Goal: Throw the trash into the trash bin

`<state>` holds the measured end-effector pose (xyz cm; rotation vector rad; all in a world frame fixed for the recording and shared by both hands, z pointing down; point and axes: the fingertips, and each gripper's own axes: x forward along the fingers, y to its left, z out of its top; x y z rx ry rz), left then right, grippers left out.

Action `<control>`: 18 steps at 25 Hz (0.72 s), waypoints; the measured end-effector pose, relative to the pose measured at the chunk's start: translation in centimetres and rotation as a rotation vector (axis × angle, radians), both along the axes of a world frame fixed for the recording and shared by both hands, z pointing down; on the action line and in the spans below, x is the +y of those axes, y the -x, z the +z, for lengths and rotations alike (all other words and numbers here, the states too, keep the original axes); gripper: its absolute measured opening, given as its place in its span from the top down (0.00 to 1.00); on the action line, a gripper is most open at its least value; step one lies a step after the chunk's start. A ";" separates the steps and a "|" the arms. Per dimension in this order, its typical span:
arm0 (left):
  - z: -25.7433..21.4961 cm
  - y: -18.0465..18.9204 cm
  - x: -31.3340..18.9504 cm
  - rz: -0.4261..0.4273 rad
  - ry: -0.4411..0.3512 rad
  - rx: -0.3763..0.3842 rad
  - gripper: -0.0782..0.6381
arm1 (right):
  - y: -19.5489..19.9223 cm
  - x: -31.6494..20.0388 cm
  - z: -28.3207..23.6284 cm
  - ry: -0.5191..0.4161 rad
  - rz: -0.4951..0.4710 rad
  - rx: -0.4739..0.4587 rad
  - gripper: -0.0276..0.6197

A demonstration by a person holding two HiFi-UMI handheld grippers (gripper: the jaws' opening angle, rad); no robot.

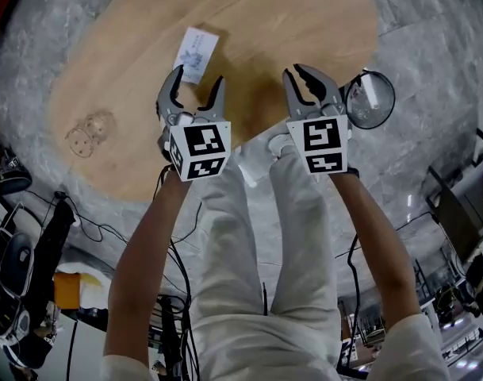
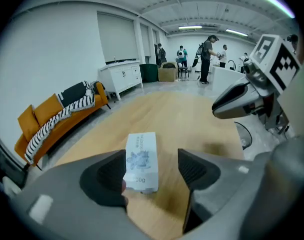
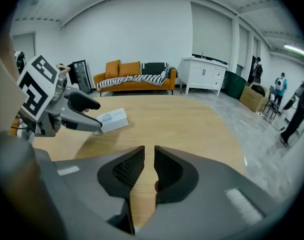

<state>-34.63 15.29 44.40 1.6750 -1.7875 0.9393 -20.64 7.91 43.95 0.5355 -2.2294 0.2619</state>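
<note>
A: Where's the packet (image 1: 197, 54)?
B: Flat on the table (image 1: 289, 22), at the tips of the left gripper's (image 1: 197, 76) wide-apart jaws, ungripped.
A: Right gripper (image 1: 303, 76)?
B: Barely parted, empty; bin (image 1: 369, 99) on the floor beside it.

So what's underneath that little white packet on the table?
The white packet lies flat on the bare wooden table; only wood shows around its edges. The patch directly beneath it is covered, so anything thin trapped there cannot be seen.
</note>
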 end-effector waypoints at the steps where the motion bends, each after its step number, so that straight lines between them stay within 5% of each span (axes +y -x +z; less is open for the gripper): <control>1: 0.8 1.1 0.0 0.001 0.012 -0.003 0.44 | 0.8 0.1 0.3 0.004 0.001 0.001 0.83; 10: 5.6 4.2 -0.1 0.038 0.110 0.017 0.38 | 2.6 1.0 1.8 0.029 0.018 0.009 0.83; 18: 5.5 4.3 -0.8 0.059 0.101 0.003 0.41 | 1.9 0.9 2.1 0.041 0.039 0.020 0.83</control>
